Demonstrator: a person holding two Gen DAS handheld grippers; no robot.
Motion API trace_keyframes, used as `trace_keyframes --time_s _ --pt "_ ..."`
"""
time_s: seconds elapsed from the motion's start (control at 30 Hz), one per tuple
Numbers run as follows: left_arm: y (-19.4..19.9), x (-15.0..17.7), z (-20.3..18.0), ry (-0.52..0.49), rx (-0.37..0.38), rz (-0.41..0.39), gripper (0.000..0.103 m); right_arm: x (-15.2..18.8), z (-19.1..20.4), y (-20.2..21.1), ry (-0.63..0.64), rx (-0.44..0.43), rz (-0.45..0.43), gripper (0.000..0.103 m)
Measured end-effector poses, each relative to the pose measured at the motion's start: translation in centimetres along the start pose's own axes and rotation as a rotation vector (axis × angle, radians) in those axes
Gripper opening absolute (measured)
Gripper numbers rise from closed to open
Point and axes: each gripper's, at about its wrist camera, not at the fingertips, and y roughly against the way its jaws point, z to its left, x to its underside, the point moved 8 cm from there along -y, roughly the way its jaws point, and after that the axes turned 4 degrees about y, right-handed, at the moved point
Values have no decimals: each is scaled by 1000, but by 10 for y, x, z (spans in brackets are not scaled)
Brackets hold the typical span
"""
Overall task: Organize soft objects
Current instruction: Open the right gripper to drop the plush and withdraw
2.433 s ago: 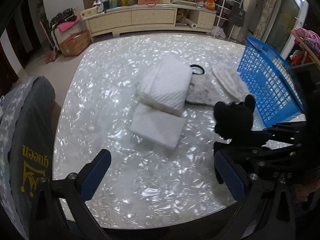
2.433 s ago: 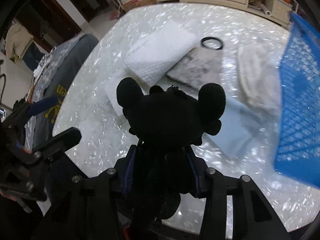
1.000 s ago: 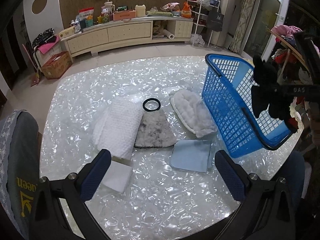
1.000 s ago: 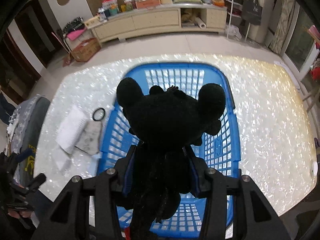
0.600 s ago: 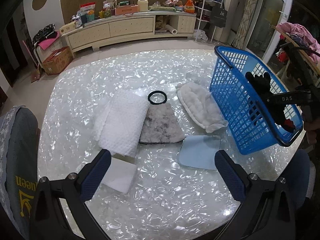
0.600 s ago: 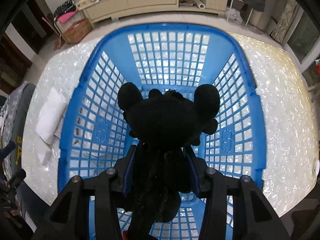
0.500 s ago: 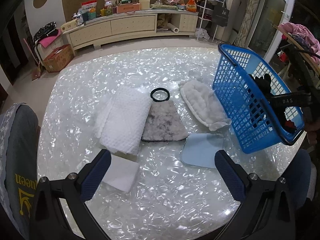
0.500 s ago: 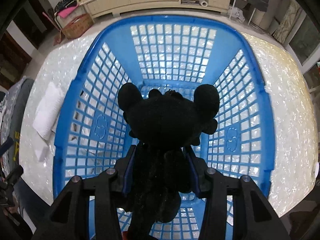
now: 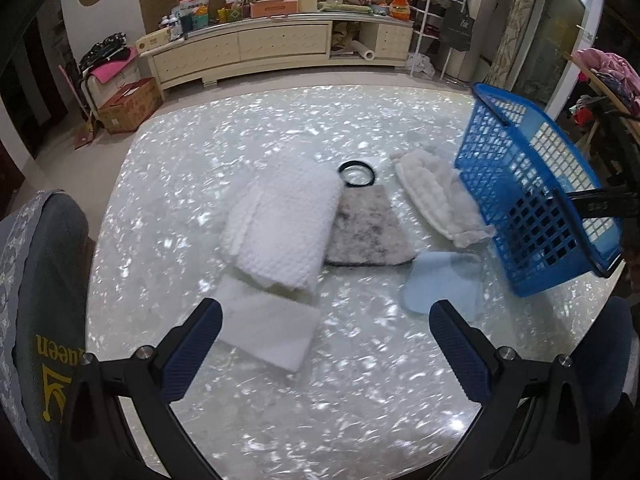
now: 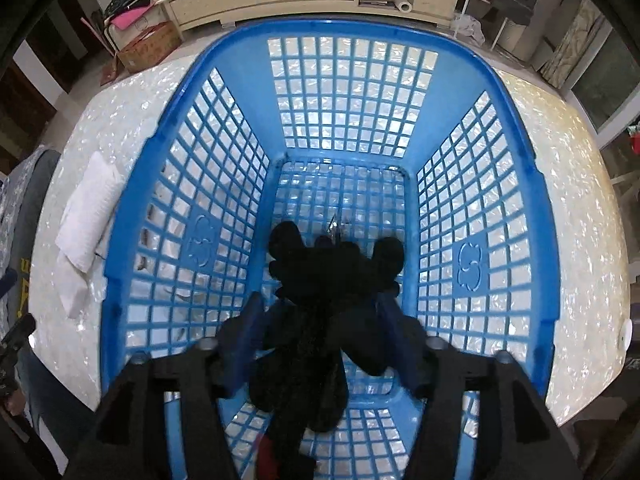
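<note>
In the right wrist view a black plush toy point(image 10: 332, 276) sags down inside the blue basket point(image 10: 352, 32). My right gripper point(image 10: 320, 308) hangs over the basket with its jaws opening; the toy lies between them with the pads off it. My left gripper point(image 9: 324, 344) is open over the table with nothing in it. Ahead of it lie a white quilted towel point(image 9: 284, 224), a grey furry cloth point(image 9: 368, 232), a black ring point(image 9: 355, 173), a white fluffy cloth point(image 9: 432, 196), a light blue cloth point(image 9: 440, 284) and a flat white cloth point(image 9: 264, 328). The basket point(image 9: 520, 184) stands at the right.
The pearly white table point(image 9: 320, 400) is round-edged. A grey chair back with yellow lettering point(image 9: 40, 300) stands at its left edge. A long cabinet point(image 9: 260, 48) crowded with items lines the far wall, and a cardboard box point(image 9: 128, 104) sits on the floor.
The right jaws have spread and the black toy has slipped lower into the basket. The left gripper has moved lower and nearer to the cloths.
</note>
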Motion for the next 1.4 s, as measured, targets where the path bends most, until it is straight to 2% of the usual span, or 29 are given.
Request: trace_keyframes --time_s 0.03,0.23,0.33,0.4,0.53,0.63,0.7,0.83,1.0,1.1,1.17,1.27,1.4 --pt "-1 1 4 3 -4 3 103 1 -1 5 -3 4 -7 74" --pt "-3 11 32 19 -27 13 103 -5 8 43 11 53 -94 94" --pt "-9 19 45 24 -35 30 103 -9 32 65 62 57 -138 94" --pt "-12 25 51 31 -36 41 103 -11 54 76 106 30 -171 95" --pt "-13 31 59 39 -42 45 102 -11 98 80 183 -44 -179 100" --pt "-11 35 61 36 -32 41 97 -10 128 68 248 -70 -165 100" --pt "-10 37 61 23 -24 41 89 -8 144 58 274 -92 -150 100" --pt "-7 39 59 -2 2 43 84 -2 166 41 315 -122 -115 100" --pt "-9 37 53 -39 21 51 84 11 188 14 350 -139 -57 101" --pt "-19 36 52 -47 25 68 84 13 191 10 390 -73 -73 101" --pt "-27 36 55 -51 12 82 84 14 192 12 395 -82 -78 101" --pt "-39 38 63 -8 -7 122 84 15 200 14 427 -105 -82 101" --pt "-54 36 70 133 40 167 84 14 202 -1 422 -109 -59 101"
